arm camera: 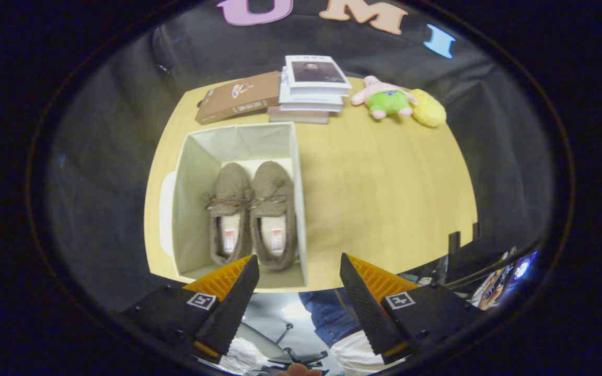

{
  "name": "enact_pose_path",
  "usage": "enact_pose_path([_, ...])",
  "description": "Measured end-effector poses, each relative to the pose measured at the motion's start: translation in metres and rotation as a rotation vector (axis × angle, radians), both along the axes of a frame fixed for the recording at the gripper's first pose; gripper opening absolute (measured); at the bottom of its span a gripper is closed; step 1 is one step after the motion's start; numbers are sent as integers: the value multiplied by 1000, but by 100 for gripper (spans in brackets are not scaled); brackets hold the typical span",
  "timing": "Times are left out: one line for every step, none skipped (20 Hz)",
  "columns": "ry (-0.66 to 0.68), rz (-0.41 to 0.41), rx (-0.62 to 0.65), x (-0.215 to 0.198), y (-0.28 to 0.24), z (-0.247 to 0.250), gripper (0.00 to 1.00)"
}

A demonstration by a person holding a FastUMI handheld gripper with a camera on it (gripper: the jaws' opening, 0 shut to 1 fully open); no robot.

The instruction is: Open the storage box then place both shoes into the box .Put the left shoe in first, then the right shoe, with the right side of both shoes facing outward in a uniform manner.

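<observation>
An open white fabric storage box (192, 209) stands on the wooden table, just ahead of my left finger. Two brown fuzzy slippers lie side by side inside it, toes pointing away from me: one slipper (229, 211) on the left and the other slipper (274, 214) on the right, touching along their sides. My gripper (299, 263) hovers above the near edge of the table with its fingers wide apart and nothing between them. The left fingertip (249, 271) overlaps the near wall of the box.
Beyond the box lie a brown flat carton (238, 97) and a stack of books (311, 89). A pink and green plush toy (387, 99) and a yellow plush (429, 108) sit at the far right. Bare tabletop (384, 193) spreads right of the box. A person's leg (332, 313) is below the table's near edge.
</observation>
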State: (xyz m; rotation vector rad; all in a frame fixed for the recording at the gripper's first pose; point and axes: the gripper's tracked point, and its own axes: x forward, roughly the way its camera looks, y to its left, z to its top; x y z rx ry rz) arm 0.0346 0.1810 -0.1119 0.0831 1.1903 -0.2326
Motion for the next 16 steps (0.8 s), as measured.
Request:
enact_pose_path([-19, -11, -23, -2, -14, 4, 100])
enact_pose_path([-38, -18, -46, -2, -29, 7, 100])
enact_pose_path([-55, -24, -72, -2, -45, 9, 100])
enact_pose_path([-81, -26, -85, 0, -58, 12, 100])
enact_pose_path([-122, -27, -82, 4, -68, 17, 100])
enact_pose_path([-167, -27, -76, 7, -78, 25, 100])
enact_pose_path([-208, -30, -76, 13, -89, 30, 100])
enact_pose_path([-247, -37, -82, 16, -104, 34, 100])
enact_pose_path([-286, -46, -84, 20, -117, 40, 100])
enact_pose_path([-324, -61, -85, 23, -131, 47, 100])
enact_pose_path([-368, -72, -80, 27, -144, 55, 100])
enact_pose_path([-413, -82, -83, 35, -156, 62, 100])
enact_pose_path([-455, -86, -93, 41, -171, 70, 100])
enact_pose_path([-498, -91, -107, 46, -185, 77, 100])
enact_pose_path([-545, -96, -116, 52, -197, 87, 100])
enact_pose_path([-601, -101, -118, 59, -207, 97, 100])
